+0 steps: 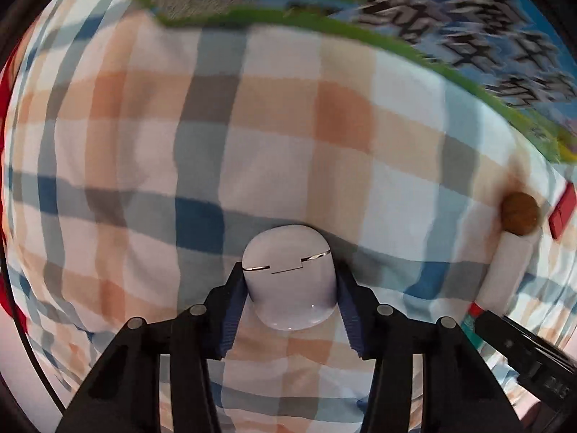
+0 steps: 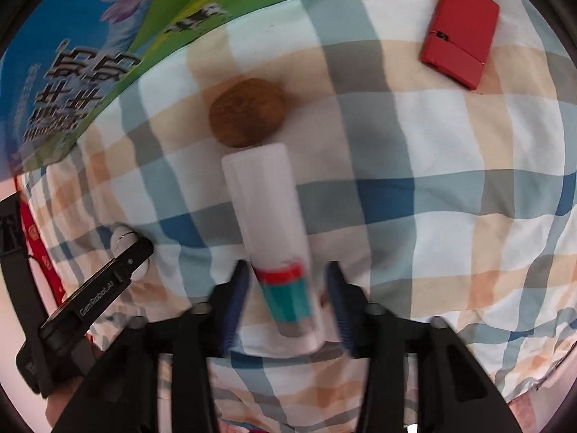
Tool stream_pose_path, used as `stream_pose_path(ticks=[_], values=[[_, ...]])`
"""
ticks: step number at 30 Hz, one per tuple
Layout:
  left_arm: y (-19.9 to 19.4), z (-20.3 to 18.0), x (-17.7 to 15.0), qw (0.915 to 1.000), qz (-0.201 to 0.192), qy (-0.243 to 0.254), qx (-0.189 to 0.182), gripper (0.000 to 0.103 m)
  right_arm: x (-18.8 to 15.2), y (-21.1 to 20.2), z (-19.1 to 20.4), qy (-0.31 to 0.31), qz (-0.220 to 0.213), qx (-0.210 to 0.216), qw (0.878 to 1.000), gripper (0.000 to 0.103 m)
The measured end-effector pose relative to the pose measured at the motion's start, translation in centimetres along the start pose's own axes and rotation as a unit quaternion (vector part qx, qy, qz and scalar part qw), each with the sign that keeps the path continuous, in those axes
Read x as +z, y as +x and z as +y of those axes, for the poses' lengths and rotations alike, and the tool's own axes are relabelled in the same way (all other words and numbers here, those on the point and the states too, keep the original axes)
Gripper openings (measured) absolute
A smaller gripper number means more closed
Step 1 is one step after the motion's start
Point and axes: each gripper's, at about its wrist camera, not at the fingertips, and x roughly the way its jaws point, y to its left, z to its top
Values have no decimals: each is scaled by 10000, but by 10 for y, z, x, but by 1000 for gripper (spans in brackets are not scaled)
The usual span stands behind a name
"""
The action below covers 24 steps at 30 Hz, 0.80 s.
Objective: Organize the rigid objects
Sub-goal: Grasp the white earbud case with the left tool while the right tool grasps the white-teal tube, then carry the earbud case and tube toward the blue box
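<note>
My left gripper (image 1: 290, 285) is shut on a white earbud case (image 1: 290, 276) resting on the checked cloth (image 1: 252, 126). My right gripper (image 2: 286, 285) is open around the lower end of a white glue stick (image 2: 270, 223) with a red and teal label; the fingers stand apart from it on both sides. A brown walnut (image 2: 247, 117) lies at the glue stick's far end. A red box (image 2: 459, 32) lies at the far right. In the left wrist view the walnut (image 1: 521, 213), glue stick (image 1: 508, 270) and red box (image 1: 562, 211) show at the right edge.
A large blue and green printed carton (image 2: 72, 54) stands at the back left; it also shows in the left wrist view (image 1: 450, 11). The left gripper with the case (image 2: 122, 252) shows at the left of the right wrist view. A red item (image 2: 36, 249) lies at the cloth's left edge.
</note>
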Motion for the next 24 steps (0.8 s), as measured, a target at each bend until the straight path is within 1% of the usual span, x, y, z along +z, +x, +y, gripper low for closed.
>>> stream_pose_path(ticks=[3,5,6,7,8,10,13,16,18,21,24], values=[[-12,-14,-11,9990,-256,355,119,45,5,8,-2,-43,65,-124,9999,62],[-8,-21,-17,9978,-300,527,253,45,4,14,-1,-145,86,-216,9996,61],[-3,-22,-19,9976,-270,568,292,45,3,18,-1,-185,94,-272,9994,54],[4,-24,-22,9976,-230,579,317,45,-2,24,2,-213,84,-269,9994,44],[10,-25,-23,9974,-201,598,337,45,-4,29,9,-231,78,-261,9994,41],[15,-27,-21,9968,-202,674,377,45,-3,34,20,-314,45,-410,9987,37],[16,-35,-23,9956,-231,796,444,45,-7,47,31,-344,9,-662,9972,37],[12,-38,-26,9955,-265,804,428,45,-4,54,38,-252,45,-767,9967,36],[5,-46,-23,9955,-314,808,391,45,-5,53,47,-351,24,-863,9956,35],[-7,-47,-28,9956,-410,789,311,45,-17,41,49,-437,-147,-811,9956,35],[-20,-48,-37,9955,-532,752,216,45,-36,30,63,-545,-301,-686,9957,35]])
